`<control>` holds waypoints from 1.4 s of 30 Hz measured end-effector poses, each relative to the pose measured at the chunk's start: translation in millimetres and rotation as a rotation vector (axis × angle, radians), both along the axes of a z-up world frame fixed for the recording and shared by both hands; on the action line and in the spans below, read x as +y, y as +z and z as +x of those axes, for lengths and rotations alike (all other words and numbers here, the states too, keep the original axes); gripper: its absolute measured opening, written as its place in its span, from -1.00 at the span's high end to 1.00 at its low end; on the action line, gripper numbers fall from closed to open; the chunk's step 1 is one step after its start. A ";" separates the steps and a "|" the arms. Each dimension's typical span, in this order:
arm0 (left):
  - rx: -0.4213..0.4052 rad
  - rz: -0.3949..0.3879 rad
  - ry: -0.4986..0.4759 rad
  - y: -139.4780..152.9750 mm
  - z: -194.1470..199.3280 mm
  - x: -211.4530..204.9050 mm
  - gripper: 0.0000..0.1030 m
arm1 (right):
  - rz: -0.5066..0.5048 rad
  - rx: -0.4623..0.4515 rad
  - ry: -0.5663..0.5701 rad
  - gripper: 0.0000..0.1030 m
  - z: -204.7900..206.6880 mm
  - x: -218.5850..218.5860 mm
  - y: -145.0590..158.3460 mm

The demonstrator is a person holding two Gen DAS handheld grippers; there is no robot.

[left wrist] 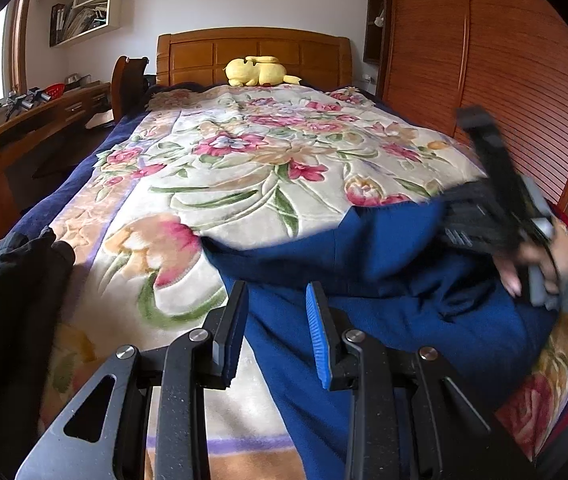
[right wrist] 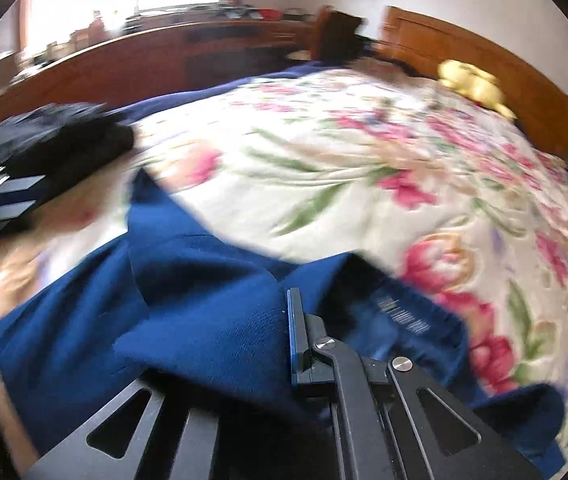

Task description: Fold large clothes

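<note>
The left gripper [left wrist: 276, 328] has its jaws partly spread, astride an edge of the blue garment [left wrist: 383, 280], the pads not visibly pressing it. The right gripper [right wrist: 289, 336] has its jaws pressed together with blue cloth bunched over them; a pinch looks likely, though blur hides it. The garment lies crumpled at the near end of the bed [left wrist: 244, 152], stretching from the left jaws across toward the right hand [left wrist: 535, 264], so the right is nearer its bulk. Black clothing [left wrist: 8, 288] lies left; a yellow plush toy [left wrist: 260, 70] sits by the headboard, well apart.
</note>
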State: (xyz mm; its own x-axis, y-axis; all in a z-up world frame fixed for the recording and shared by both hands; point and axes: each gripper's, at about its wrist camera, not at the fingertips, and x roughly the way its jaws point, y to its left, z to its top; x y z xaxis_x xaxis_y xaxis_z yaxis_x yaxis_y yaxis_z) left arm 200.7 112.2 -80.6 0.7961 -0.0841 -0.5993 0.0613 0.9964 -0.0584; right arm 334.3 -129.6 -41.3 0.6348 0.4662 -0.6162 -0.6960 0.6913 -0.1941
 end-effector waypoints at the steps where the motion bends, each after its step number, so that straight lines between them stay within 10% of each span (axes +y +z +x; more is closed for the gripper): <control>1: 0.001 0.003 -0.002 -0.4 0.7 -1.3 0.41 | -0.003 0.006 -0.042 0.92 14.6 0.7 1.1; 8: 0.016 0.016 -0.032 -4.8 3.5 -11.4 0.40 | 0.061 0.048 -0.184 -0.14 60.8 -6.0 22.4; 27: 0.029 0.035 -0.189 -8.0 1.6 -76.0 0.40 | -0.049 0.031 -0.349 -0.21 -20.8 -169.7 17.8; 42: 0.085 0.027 -0.238 -23.9 4.0 -96.8 0.40 | -0.134 0.150 -0.257 -0.20 -28.3 -171.1 -3.8</control>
State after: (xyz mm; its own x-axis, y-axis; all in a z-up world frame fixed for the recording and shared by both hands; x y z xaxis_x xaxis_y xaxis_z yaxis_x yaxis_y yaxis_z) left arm 204.6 15.4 -104.5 0.7021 -0.2462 -0.6681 0.2908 0.9556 -0.0465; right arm 306.1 -300.7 -45.1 0.6190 0.2108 -0.7565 -0.5294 0.8236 -0.2037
